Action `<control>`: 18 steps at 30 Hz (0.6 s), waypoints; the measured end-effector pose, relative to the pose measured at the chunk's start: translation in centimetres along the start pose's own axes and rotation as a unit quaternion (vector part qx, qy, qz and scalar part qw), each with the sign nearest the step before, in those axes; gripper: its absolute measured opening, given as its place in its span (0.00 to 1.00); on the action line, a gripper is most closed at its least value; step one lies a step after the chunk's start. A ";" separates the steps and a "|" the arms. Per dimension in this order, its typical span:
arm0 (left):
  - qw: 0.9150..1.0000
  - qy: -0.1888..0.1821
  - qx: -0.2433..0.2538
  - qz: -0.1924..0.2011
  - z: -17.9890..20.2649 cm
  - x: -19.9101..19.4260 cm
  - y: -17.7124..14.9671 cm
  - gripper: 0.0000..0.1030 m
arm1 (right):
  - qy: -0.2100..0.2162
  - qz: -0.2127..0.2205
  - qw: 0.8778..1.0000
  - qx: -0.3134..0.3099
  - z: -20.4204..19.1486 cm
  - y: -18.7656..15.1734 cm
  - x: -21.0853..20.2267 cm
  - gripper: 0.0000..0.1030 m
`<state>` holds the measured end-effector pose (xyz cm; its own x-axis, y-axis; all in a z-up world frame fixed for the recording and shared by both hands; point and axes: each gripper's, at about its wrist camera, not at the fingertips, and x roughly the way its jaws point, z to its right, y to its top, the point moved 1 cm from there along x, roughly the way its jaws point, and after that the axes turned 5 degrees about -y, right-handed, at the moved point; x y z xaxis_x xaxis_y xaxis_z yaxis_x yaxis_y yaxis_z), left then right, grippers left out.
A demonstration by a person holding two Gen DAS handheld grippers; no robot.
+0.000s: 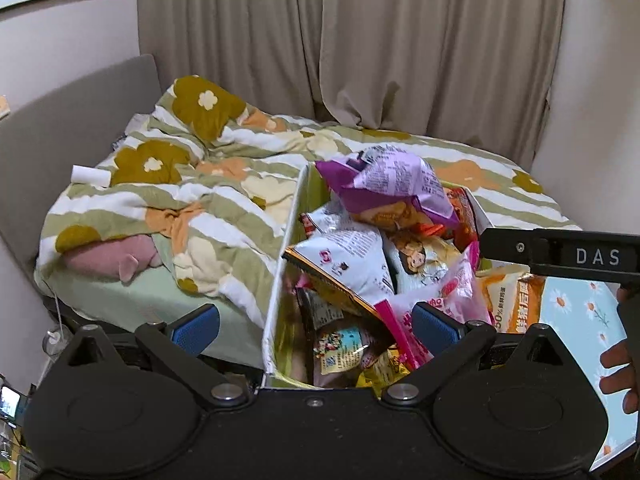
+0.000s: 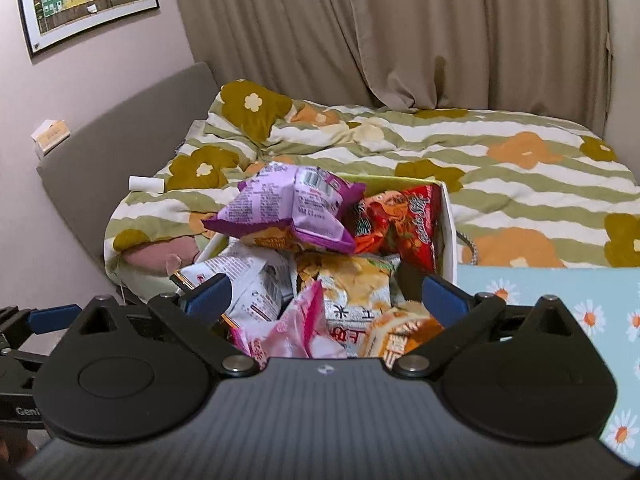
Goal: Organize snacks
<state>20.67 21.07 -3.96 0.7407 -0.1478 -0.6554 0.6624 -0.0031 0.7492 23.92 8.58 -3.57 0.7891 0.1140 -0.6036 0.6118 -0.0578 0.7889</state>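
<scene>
A white box (image 1: 285,240) with a yellow inside stands at the bed's foot, piled with snack bags; it also shows in the right wrist view (image 2: 448,232). A purple bag (image 1: 392,184) lies on top, also in the right wrist view (image 2: 288,208). Below it are a white bag (image 1: 344,264), a pink bag (image 2: 300,328), a red bag (image 2: 404,224) and an orange bag (image 2: 400,336). My left gripper (image 1: 316,326) is open and empty over the box's near end. My right gripper (image 2: 326,294) is open and empty above the bags.
The bed has a green, white and orange flowered duvet (image 2: 500,160) and a grey headboard (image 2: 132,128) at the left. A light blue daisy-print surface (image 2: 560,304) lies right of the box. Beige curtains (image 2: 400,32) hang behind. A pink plush (image 1: 120,256) lies at the bed's edge.
</scene>
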 end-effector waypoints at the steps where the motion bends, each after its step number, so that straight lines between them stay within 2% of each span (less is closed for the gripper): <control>1: 1.000 -0.003 0.002 0.000 0.1 0.0 0.0 1.00 | -0.004 0.001 1.000 -0.002 0.0 -0.1 -0.1 1.00; 6: 1.000 0.001 0.013 0.016 1.4 -1.3 0.4 1.00 | -0.009 0.021 1.000 0.002 0.7 -0.2 -2.0 1.00; 13: 0.997 0.003 0.043 0.069 5.4 -5.6 1.3 1.00 | -0.012 0.069 0.997 0.009 2.7 0.6 -7.1 1.00; 18: 0.994 0.005 0.050 0.099 8.5 -8.8 1.1 1.00 | -0.056 0.085 0.995 0.004 5.2 0.4 -11.7 1.00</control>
<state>13.91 13.94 3.41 0.8571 -0.1454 -0.4943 0.4888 -0.0738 0.8693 15.22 2.06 3.23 0.8818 -0.0090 -0.4716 0.4697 -0.0752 0.8796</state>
